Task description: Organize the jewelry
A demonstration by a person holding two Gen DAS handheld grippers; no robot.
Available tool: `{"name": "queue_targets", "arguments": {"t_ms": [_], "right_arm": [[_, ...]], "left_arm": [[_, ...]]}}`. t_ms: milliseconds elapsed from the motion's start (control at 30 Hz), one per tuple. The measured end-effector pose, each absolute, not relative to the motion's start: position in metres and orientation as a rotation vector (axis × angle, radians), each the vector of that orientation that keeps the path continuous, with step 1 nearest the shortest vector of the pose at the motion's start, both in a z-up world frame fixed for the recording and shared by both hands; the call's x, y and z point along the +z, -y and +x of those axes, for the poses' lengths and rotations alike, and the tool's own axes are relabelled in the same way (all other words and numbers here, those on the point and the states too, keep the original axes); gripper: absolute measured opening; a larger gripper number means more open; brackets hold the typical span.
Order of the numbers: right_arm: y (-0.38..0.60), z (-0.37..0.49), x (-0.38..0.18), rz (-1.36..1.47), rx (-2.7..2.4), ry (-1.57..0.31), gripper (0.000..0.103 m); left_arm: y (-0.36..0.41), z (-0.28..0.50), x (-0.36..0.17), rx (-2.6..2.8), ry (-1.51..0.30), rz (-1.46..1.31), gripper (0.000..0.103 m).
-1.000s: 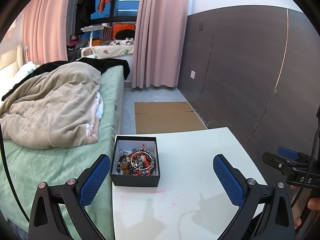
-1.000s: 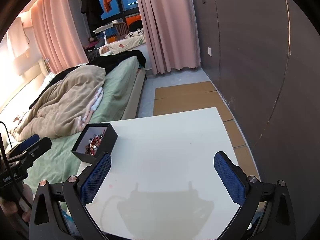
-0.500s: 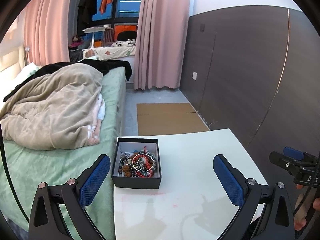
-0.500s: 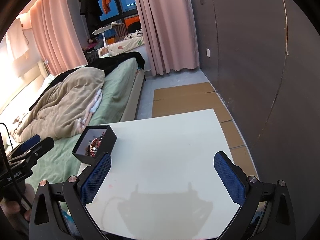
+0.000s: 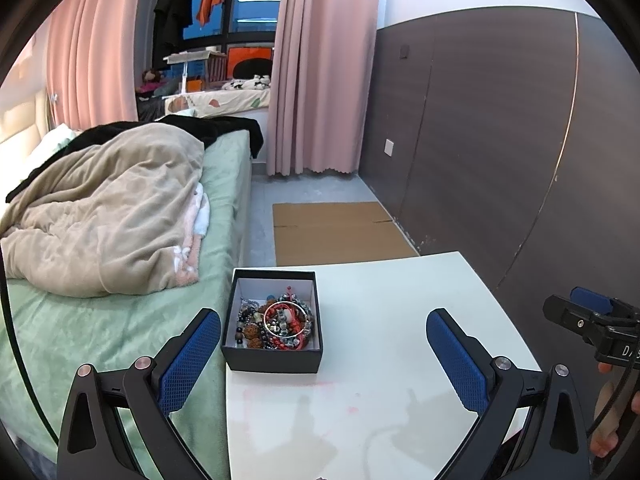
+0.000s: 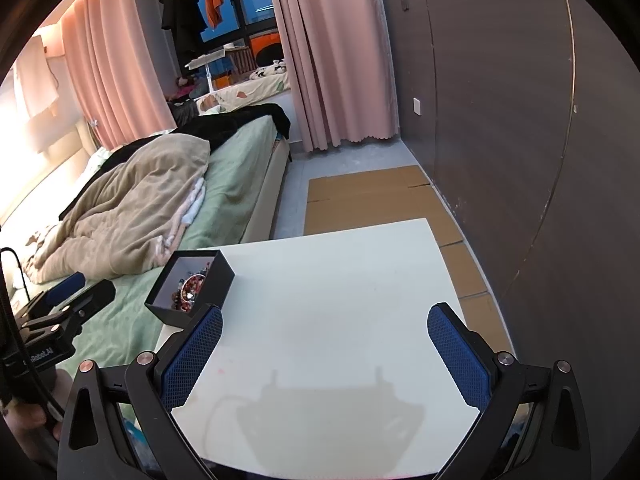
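A black open box (image 5: 274,356) sits at the left edge of the white table (image 5: 380,400). Inside it lies a tangle of jewelry (image 5: 280,324): red and dark bead bracelets and a silver bangle. My left gripper (image 5: 320,348) stands open just short of the box, with nothing between its blue pads. In the right wrist view the same box (image 6: 218,280) stands at the table's (image 6: 340,320) left edge, ahead and left of my right gripper (image 6: 324,348), which is open and empty over the bare tabletop.
A bed with a green sheet (image 5: 92,320) and a beige blanket (image 5: 108,208) borders the table on the left. Flat cardboard (image 5: 336,228) lies on the floor beyond. A dark wall panel (image 5: 500,140) runs along the right. The right gripper (image 5: 588,320) shows at the left wrist view's right edge.
Both views have shifted slightly; the box sits a little lower and nearer in the left wrist view. Both grippers stay open and empty.
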State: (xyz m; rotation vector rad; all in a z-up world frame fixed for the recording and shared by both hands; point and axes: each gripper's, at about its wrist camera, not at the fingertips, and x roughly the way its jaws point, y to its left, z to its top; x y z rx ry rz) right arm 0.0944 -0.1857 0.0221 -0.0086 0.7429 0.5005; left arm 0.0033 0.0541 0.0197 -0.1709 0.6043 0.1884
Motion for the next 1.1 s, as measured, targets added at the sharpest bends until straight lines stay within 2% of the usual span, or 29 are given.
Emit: {"name": "queue_targets", "arguments": {"t_ms": [1100], "right_arm": [[0.1829,0.0917,0.0147,-0.017,0.488,-0.774,0.103]], "left_arm": [[-0.0572,0.0043,0.0144,0.201,-0.612,-0.159,0.103]]}}
